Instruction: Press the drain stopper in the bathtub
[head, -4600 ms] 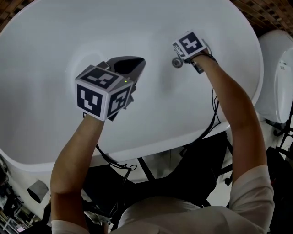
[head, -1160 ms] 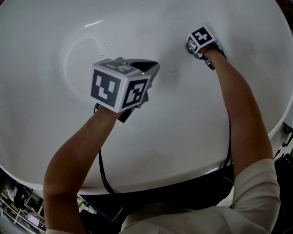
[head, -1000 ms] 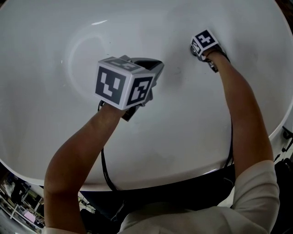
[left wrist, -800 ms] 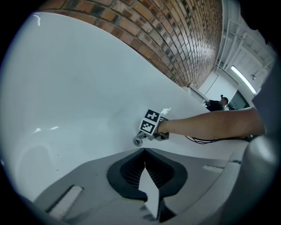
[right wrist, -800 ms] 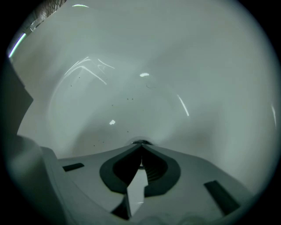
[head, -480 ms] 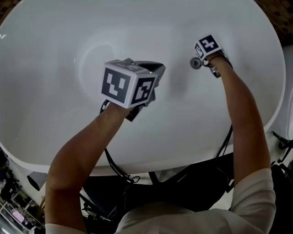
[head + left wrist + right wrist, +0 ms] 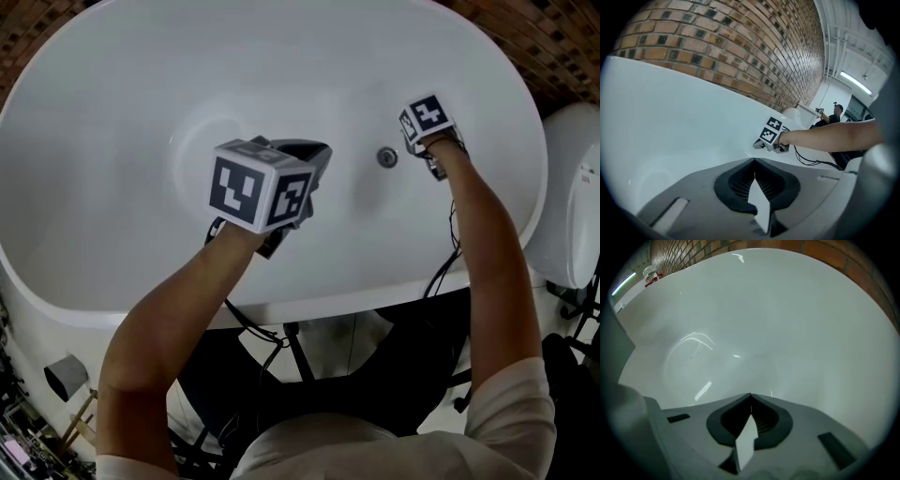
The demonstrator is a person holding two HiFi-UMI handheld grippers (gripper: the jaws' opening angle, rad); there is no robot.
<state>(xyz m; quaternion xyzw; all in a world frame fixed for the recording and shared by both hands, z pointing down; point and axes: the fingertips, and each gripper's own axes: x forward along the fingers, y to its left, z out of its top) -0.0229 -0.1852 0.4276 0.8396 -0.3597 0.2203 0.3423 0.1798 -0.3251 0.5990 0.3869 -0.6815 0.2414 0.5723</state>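
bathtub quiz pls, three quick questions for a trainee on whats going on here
1. True or false: the left gripper is clamped on the drain stopper.
2. In the head view, which gripper is nearer the stopper? A) left gripper B) right gripper
3. Fill in: both grippers' fingers are ____ (open/shut).

Key: 1 false, it hovers above the bathtub floor holding nothing; 2 B; 3 shut.
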